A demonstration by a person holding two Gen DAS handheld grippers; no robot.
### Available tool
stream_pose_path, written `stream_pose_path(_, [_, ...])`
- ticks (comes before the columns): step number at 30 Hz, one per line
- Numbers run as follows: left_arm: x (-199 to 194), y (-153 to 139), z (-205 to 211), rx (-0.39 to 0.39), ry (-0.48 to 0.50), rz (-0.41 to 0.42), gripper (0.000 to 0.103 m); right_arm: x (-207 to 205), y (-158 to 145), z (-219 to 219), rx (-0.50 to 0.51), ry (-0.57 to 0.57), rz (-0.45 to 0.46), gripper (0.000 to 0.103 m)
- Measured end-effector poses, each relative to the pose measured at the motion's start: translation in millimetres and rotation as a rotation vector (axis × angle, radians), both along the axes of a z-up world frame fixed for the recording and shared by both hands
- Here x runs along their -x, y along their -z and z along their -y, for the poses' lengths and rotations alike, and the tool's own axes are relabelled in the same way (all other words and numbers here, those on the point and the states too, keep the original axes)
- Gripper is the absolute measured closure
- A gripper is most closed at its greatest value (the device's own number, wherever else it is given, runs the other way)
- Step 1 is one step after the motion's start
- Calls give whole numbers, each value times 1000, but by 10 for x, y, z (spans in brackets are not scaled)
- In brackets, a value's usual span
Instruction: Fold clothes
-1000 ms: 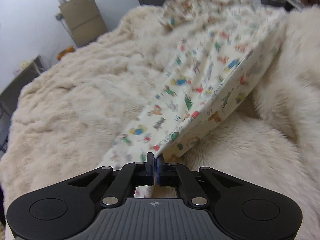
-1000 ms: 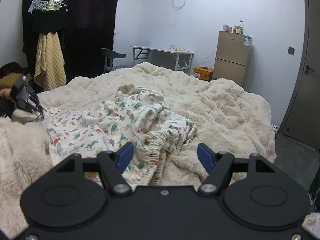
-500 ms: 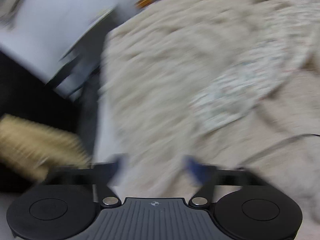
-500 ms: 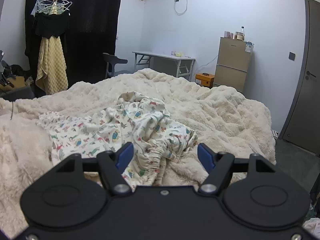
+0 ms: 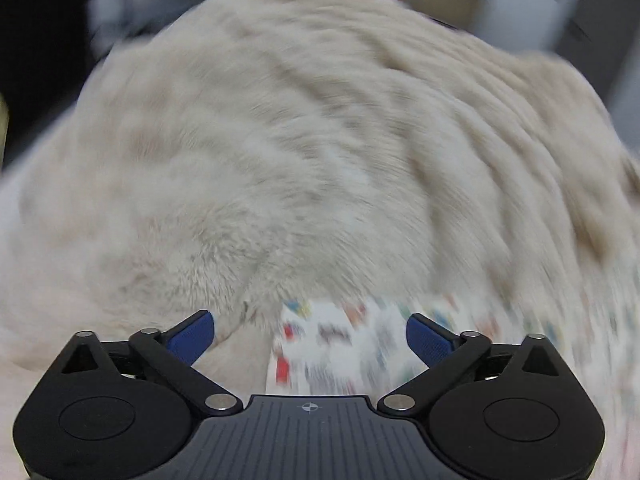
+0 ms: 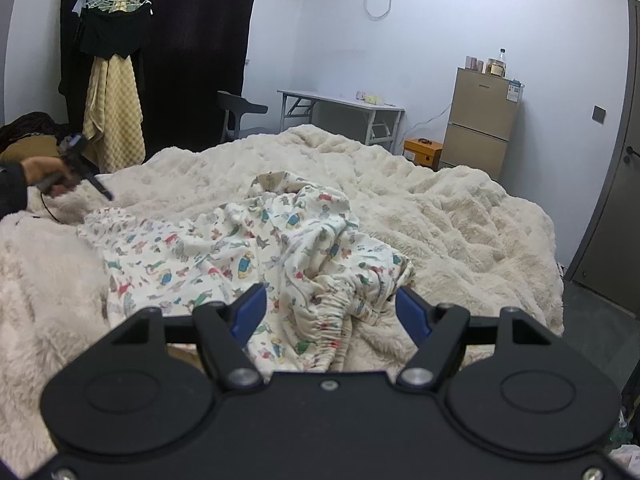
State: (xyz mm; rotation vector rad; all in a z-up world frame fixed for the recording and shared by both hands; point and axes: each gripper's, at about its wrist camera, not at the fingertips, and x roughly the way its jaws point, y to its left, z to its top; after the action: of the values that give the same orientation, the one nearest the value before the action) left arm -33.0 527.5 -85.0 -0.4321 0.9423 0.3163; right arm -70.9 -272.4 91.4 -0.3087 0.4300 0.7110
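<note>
Since a second ago: left claw (image 5: 308,334) has let go of the garment edge it pinched and swung round over the bed; right claw (image 6: 328,312) has kept its place.
Left claw: my jaws stand apart and are closing at this moment; printed cloth shows between the blue pads (image 5: 188,334) in the blurred left wrist view, but the pads are not pressing on it.
Right claw: jaws apart, nothing held; the elastic waistband (image 6: 336,320) lies just ahead of the gap between them.
Garment: the printed pyjama trousers (image 6: 248,248) lie crumpled on the fluffy blanket (image 6: 440,208) of the bed, bunched high in the middle, flatter toward my left.
Long axis: runs across the right wrist view, from the gathered waistband near my right claw out to the far end by my left hand (image 6: 44,172).
Which way from the claw: for the left, cloth lies under and to the right of the jaws; for the right, directly in front and slightly below.
Nearer hand: I judge the right claw nearer the waistband, the left nearer the leg end.
Next move, as I judge it: each claw takes its own end, so the cloth can be pulled straight.
Risk: plush pile could be pinched with the fabric.
</note>
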Motion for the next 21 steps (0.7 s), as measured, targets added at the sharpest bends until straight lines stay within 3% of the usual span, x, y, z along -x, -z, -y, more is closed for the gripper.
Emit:
stream_pose_path(1, [-16,54,-15,14,-3,-1,32,3,4,-14,4,1,0,34])
stream_pose_path(3, [-43,153,-32,39,-1,-2,42,9,9,-42,13,2,2,34])
stream_pose_path(5, [-66,221,-8,54,19,2,71,11,13,-85,22,-4,6,34])
stream_pose_path(7, [-80,247,57,47,52,10,87,9,17,-122,29,-5,8,34])
stream_pose_path(11, [67,-126,48,-55,54,206,91,-11,20,-149,31,1,6,34])
stream_pose_path(12, [173,-301,-12,-65,4,316,92,-21,19,-149,29,6,6,34])
stream_pose_path(13, [190,-374,-29,-82,-34,336,94,-34,17,-147,25,14,6,34])
stream_pose_path(15, [211,-503,-56,-117,-107,363,94,-51,15,-144,19,21,3,34])
stream_pose_path(16, [221,-568,-70,-134,-144,376,89,-60,17,-144,17,25,1,34])
stream_pose_path(17, [231,-632,-83,-152,-180,389,77,-69,19,-144,16,29,-1,34])
stream_pose_path(18, [136,-613,-33,-202,-190,327,68,-78,20,-143,14,33,-3,34])
stream_pose_path(19, [54,-573,18,-241,-191,275,48,-77,24,-149,16,33,-3,34])
stream_pose_path(20, [-27,-530,69,-278,-191,224,37,-75,29,-155,18,32,-2,34])
stream_pose_path(21, [-52,-482,137,-307,-175,177,36,-69,30,-155,20,31,-2,34])
